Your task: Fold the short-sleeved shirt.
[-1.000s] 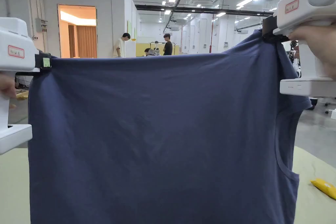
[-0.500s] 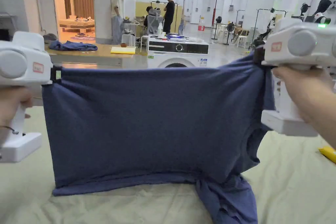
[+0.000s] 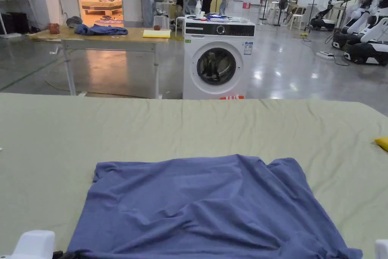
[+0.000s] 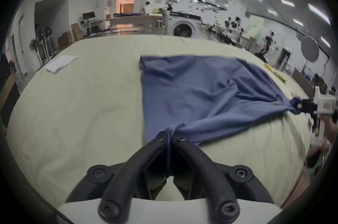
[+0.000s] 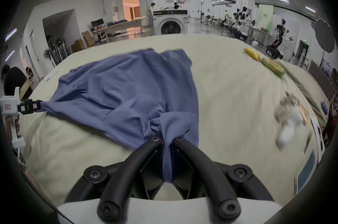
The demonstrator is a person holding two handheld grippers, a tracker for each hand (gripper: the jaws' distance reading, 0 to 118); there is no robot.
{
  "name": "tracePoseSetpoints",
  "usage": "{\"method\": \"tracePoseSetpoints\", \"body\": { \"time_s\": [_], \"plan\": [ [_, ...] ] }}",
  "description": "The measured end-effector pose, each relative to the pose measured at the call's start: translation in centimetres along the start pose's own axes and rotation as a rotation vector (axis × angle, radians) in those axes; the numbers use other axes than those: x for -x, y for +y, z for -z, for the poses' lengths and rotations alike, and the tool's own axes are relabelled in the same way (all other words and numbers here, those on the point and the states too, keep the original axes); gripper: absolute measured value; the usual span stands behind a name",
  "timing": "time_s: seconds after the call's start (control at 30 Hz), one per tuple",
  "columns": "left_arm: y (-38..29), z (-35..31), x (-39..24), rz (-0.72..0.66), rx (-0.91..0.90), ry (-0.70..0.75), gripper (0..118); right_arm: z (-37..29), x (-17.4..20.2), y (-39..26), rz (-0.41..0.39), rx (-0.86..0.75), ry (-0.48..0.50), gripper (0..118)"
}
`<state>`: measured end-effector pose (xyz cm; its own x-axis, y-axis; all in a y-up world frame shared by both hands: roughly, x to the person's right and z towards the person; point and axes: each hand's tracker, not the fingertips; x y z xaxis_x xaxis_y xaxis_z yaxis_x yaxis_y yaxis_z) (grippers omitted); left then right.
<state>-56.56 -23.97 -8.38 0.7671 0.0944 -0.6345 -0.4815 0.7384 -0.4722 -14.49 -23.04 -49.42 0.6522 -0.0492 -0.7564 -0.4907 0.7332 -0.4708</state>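
**A:** What are your two tools doing?

**B:** My left gripper (image 4: 169,136) has its jaws pinched together on a bunched corner of the shirt (image 4: 199,92), at the near edge. My right gripper (image 5: 167,139) is clamped the same way on the other near corner, with a tail of cloth hanging down between its jaws.

**A:** And where does the shirt lie from there?

**B:** It runs away from both grippers, spread on the pale green sheet (image 3: 189,127) of the table. In the head view the shirt (image 3: 204,206) lies flat but wrinkled, its far edge towards the washing machine (image 3: 218,66). The near edge spans between my two grippers, so the long direction I care about runs from me outward.

**A:** Which hand is nearer the work?

**B:** Neither, I judge; each holds one near corner, about level with the other. I think any fold starts by carrying both corners forward over the cloth towards the far edge. The creases in the middle may bunch up.

**A:** Anything in the way?

**B:** A yellow packet (image 3: 382,143) sits well off to the right, apart from the shirt.
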Motion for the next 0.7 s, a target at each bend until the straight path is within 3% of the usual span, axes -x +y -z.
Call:
{"method": "tracePoseSetpoints", "body": {
  "time_s": [0.13, 0.37, 0.5, 0.57, 0.6, 0.63, 0.67, 0.7],
  "plan": [
    [-4.9, -5.5, 0.2, -0.044, 0.033, -0.078, 0, -5.7, -2.0, -5.4, 0.043, 0.024, 0.043, 2],
    [-10.7, -10.6, -0.7, -0.028, 0.035, -0.066, 0, -9.7, -2.3, -10.1, 0.09, 0.039, 0.087, 2],
    [-11.5, -10.9, -0.3, 0.034, 0.041, -0.059, 0, -9.4, -1.4, -10.4, 0.001, 0.065, 0.077, 2],
    [-11.7, -10.8, -0.4, 0.088, 0.042, -0.01, 10, -8.7, -1.0, -10.5, -0.011, 0.069, 0.067, 6],
    [-11.6, -10.9, -0.3, 0.094, 0.033, 0.03, 26, -8.4, -0.9, -10.5, -0.01, 0.07, 0.058, 17],
    [-11.6, -11.3, 0.0, 0.088, 0.024, 0.062, 63, -8.3, -0.7, -10.4, -0.007, 0.069, 0.046, 47],
    [-11.7, -11.5, 0.3, 0.064, 0.007, 0.069, 80, -8.4, -0.6, -10.3, 0.0, 0.065, 0.034, 76],
    [-11.3, -12.4, 0.6, 0.018, -0.031, 0.055, 85, -8.8, -0.5, -10.2, 0.017, 0.041, 0.028, 101]
  ]
}}
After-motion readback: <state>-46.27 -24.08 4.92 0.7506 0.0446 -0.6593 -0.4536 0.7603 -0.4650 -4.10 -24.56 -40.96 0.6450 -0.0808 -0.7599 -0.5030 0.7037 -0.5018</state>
